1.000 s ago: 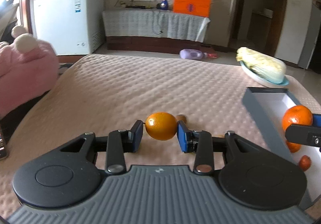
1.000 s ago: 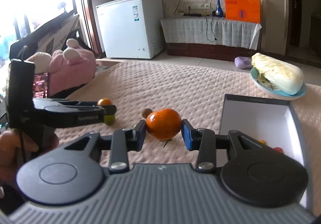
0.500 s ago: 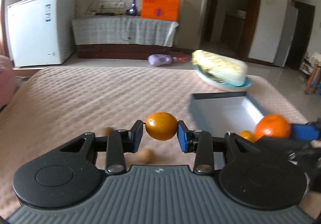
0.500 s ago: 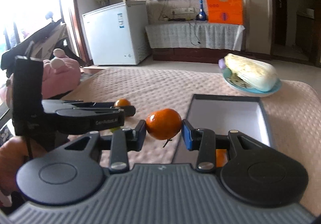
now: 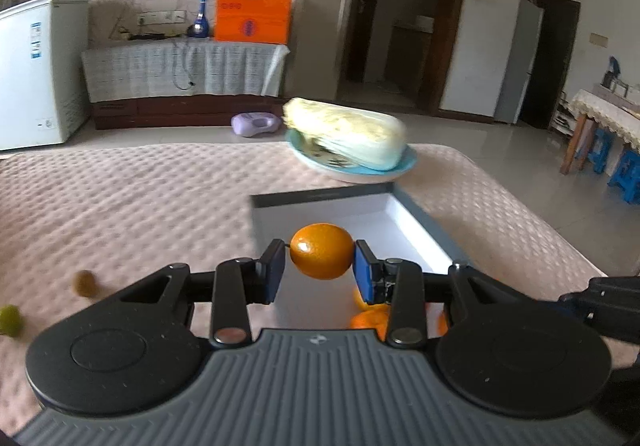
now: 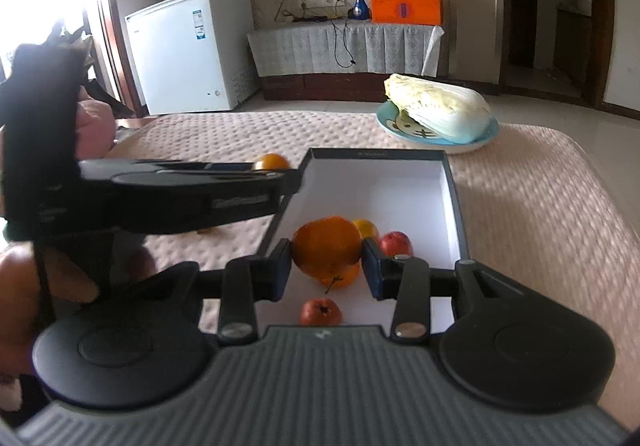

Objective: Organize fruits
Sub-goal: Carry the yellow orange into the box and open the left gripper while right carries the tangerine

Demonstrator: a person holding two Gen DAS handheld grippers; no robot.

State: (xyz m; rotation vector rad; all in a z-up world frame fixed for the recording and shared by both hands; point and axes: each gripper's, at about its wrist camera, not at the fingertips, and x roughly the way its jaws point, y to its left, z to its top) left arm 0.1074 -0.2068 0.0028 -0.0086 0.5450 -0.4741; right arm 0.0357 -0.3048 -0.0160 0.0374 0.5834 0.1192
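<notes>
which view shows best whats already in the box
The right wrist view: it looks down into the box, showing two red fruits and an orange one on its white floor. The left wrist view catches only orange slivers behind the left gripper.

Box (image 6: 454, 202) far half bare; 4 fruits (image 6: 395, 243) near end.

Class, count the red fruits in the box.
2. One red fruit near the box's front edge; the other just right of the right gripper's orange. More may hide behind the gripper.
</notes>
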